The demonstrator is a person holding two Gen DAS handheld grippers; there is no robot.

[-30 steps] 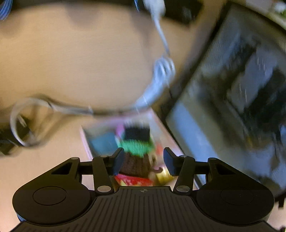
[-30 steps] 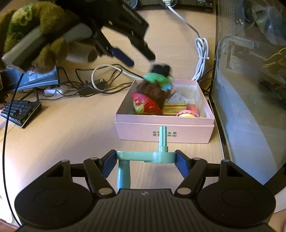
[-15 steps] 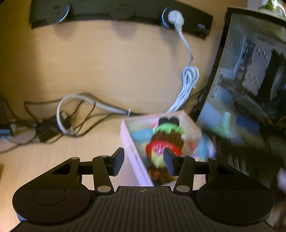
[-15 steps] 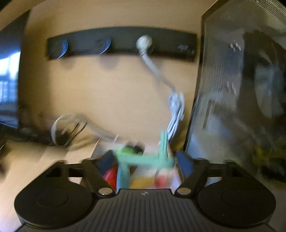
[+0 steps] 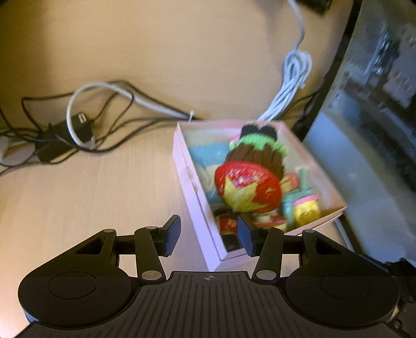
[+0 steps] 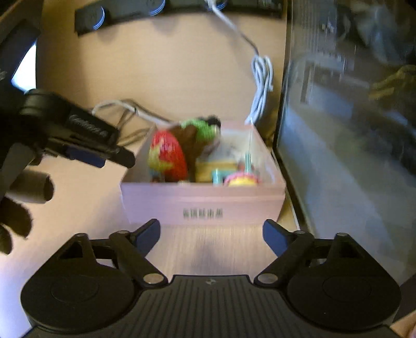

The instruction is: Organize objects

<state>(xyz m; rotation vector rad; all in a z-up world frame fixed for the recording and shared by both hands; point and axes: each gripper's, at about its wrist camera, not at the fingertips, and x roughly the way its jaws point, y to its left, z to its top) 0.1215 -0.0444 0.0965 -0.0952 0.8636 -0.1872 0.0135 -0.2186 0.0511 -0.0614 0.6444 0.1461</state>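
A pink box (image 6: 202, 205) stands on the wooden desk, also in the left wrist view (image 5: 197, 202). Inside lie a red and yellow strawberry toy (image 5: 247, 187) (image 6: 166, 158), a brown knitted toy with a green band (image 5: 257, 150) (image 6: 197, 132), a teal plastic piece (image 6: 217, 176) (image 5: 301, 187) and a pink and yellow toy (image 6: 240, 180) (image 5: 306, 210). My left gripper (image 5: 208, 234) is open and empty over the box's near left wall; it also shows in the right wrist view (image 6: 104, 153). My right gripper (image 6: 210, 234) is open and empty just in front of the box.
A dark computer case with a glass side (image 6: 351, 130) stands right beside the box. A coiled white cable (image 5: 293, 78) and a tangle of black cables with an adapter (image 5: 65, 130) lie behind and left of the box. A black power strip (image 6: 156, 7) runs along the back.
My right gripper held the teal piece a second ago; now it is open and the teal piece lies in the box. My left gripper has drawn back to the box's left edge.
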